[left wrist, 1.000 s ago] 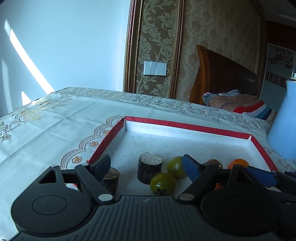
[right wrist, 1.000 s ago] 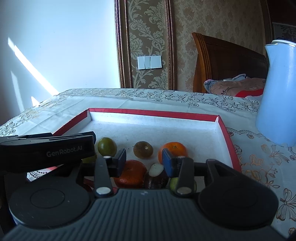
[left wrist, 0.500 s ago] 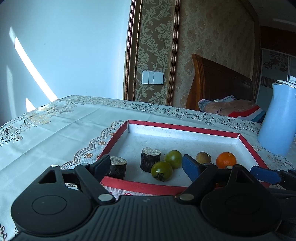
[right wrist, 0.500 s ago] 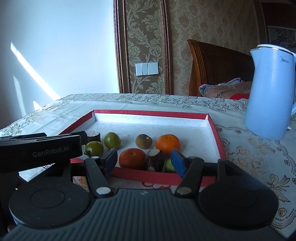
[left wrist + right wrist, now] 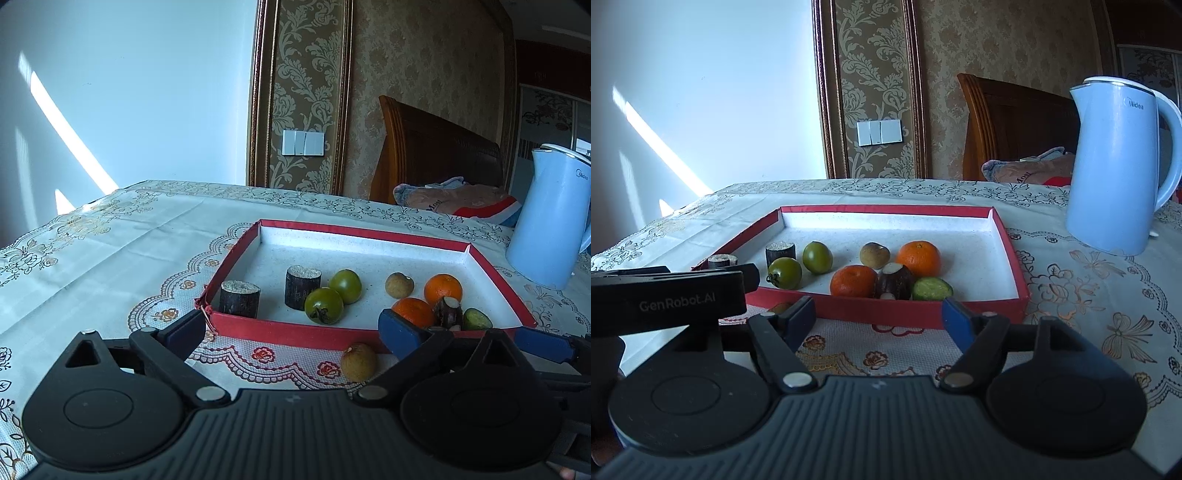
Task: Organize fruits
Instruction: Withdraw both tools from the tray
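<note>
Brown longan (image 5: pixel 358 362) (left view only) outside tray (image 5: pixel 295 334) | both fingers spread, empty

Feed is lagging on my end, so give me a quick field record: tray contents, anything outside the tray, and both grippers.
tray: red-walled tray on the patterned tablecloth
in tray: two green fruits, two oranges, one brown round fruit, dark cane pieces, a cut green piece
outside tray: small brown fruit on the cloth at the near wall
left gripper: open, jaws just opening, the small brown fruit lies loose between them
right gripper: open, jaws just opening, empty
nearby: blue kettle, right of the tray
</note>
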